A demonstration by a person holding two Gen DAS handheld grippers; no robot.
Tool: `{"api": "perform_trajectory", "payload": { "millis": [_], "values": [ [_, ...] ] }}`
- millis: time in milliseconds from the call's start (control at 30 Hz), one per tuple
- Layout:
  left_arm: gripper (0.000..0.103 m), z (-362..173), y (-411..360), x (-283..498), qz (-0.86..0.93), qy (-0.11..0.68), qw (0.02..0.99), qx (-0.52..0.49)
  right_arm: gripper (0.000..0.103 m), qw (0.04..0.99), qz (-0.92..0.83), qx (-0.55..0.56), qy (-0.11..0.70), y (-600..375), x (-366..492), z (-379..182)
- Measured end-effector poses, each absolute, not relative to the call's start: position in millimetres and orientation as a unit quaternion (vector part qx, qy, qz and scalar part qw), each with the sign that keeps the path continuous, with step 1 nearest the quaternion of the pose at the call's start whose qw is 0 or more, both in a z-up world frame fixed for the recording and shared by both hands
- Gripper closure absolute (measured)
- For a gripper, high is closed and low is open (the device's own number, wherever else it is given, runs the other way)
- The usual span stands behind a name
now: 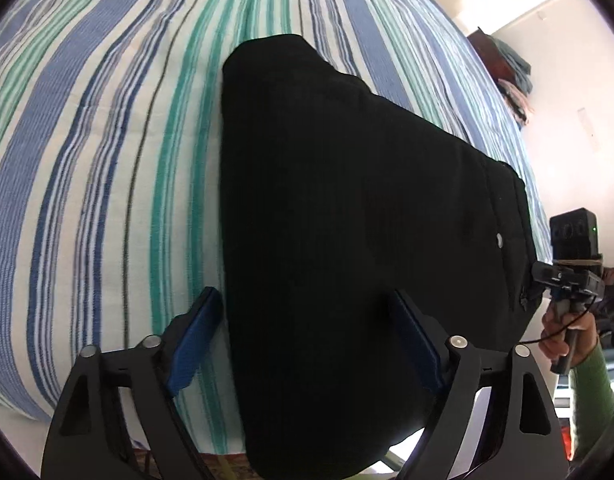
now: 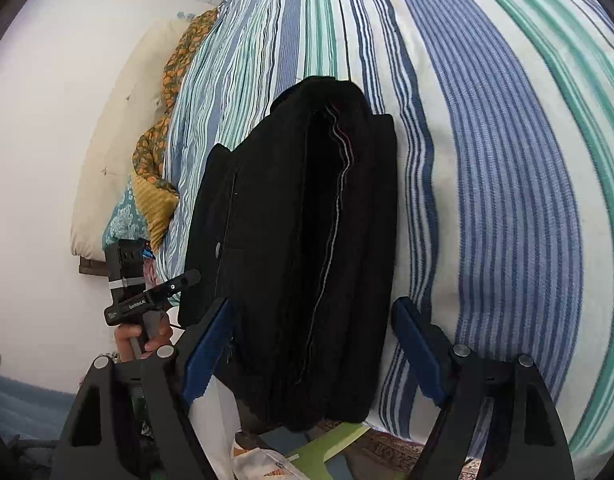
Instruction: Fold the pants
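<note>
Black pants (image 1: 347, 220) lie folded into a compact bundle on the striped bed cover, at the bed's near edge. My left gripper (image 1: 307, 300) is open, its blue-padded fingers (image 1: 195, 340) wide apart over the bundle's near end, holding nothing. In the right wrist view the pants (image 2: 299, 240) show layered folded edges with a thin light seam line. My right gripper (image 2: 311, 308) is open and empty, its fingers straddling the bundle's near end. The left gripper (image 2: 187, 278) appears at the left of the right wrist view, and the right gripper (image 1: 541, 270) at the right of the left wrist view.
The bed cover (image 1: 107, 160) has blue, green and white stripes. A cream pillow (image 2: 115, 140) and patterned orange cloth (image 2: 163, 140) lie at the bed's far left. Folded cloth sits on a dark shelf (image 1: 503, 68) by the wall. Green and white items (image 2: 315, 452) lie on the floor below.
</note>
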State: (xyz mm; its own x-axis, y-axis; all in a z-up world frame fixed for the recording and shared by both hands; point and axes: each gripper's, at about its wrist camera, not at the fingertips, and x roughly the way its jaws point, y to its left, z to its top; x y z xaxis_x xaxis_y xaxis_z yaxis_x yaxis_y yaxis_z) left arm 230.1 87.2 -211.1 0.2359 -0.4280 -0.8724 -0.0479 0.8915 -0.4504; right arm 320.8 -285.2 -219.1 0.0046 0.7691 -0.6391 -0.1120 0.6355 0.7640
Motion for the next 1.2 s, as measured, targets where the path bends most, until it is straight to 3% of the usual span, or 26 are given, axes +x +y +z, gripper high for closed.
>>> {"api": "perform_trajectory", "payload": {
  "millis": [33, 67, 100, 167, 267, 400, 467, 500, 533, 600, 667, 800, 833, 900, 1200],
  "values": [
    [0.05, -209, 84, 232, -0.12, 0.607, 0.762, -0.192, 0.023, 0.646, 0.348, 0.269, 0.624, -279, 323, -222],
    [0.062, -205, 81, 233, -0.114, 0.605, 0.767, -0.182, 0.036, 0.641, 0.351, 0.259, 0.632, -273, 326, -223],
    [0.079, -199, 80, 234, -0.117, 0.601, 0.77, -0.178, 0.044, 0.641, 0.351, 0.237, 0.64, -268, 327, -224],
    [0.081, -178, 82, 239, -0.122, 0.587, 0.781, -0.177, 0.061, 0.646, 0.365, 0.218, 0.634, -261, 329, -214],
    [0.082, -139, 88, 248, -0.135, 0.547, 0.806, -0.18, 0.067, 0.664, 0.386, 0.201, 0.608, -254, 332, -180],
    [0.081, -101, 99, 285, -0.121, 0.5, 0.843, -0.157, 0.068, 0.692, 0.414, 0.19, 0.56, -238, 359, -130],
    [0.078, -88, 105, 310, -0.11, 0.47, 0.863, -0.151, 0.068, 0.711, 0.413, 0.185, 0.538, -231, 385, -111],
    [0.066, -87, 107, 323, -0.095, 0.457, 0.874, -0.139, 0.068, 0.721, 0.41, 0.185, 0.528, -229, 398, -104],
    [0.044, -88, 112, 329, -0.072, 0.447, 0.884, -0.119, 0.066, 0.733, 0.402, 0.184, 0.517, -230, 411, -99],
    [0.02, -95, 115, 336, 0.023, 0.438, 0.897, -0.059, 0.055, 0.763, 0.368, 0.169, 0.504, -231, 431, -94],
    [0.02, -105, 118, 321, 0.065, 0.432, 0.899, -0.016, 0.016, 0.8, 0.281, 0.11, 0.518, -241, 439, -97],
    [0.017, -125, 118, 256, 0.091, 0.42, 0.903, 0.02, 0.01, 0.843, 0.177, -0.018, 0.508, -263, 391, -94],
    [0.01, -131, 114, 241, 0.106, 0.42, 0.901, 0.027, 0.001, 0.853, 0.161, -0.044, 0.495, -265, 370, -92],
    [0.003, -137, 104, 219, 0.122, 0.413, 0.902, 0.027, 0.0, 0.87, 0.132, -0.08, 0.468, -271, 331, -91],
    [0.003, -130, 53, 163, 0.094, 0.432, 0.896, -0.046, 0.0, 0.896, 0.096, -0.005, 0.433, -245, 208, -106]
  ]
}}
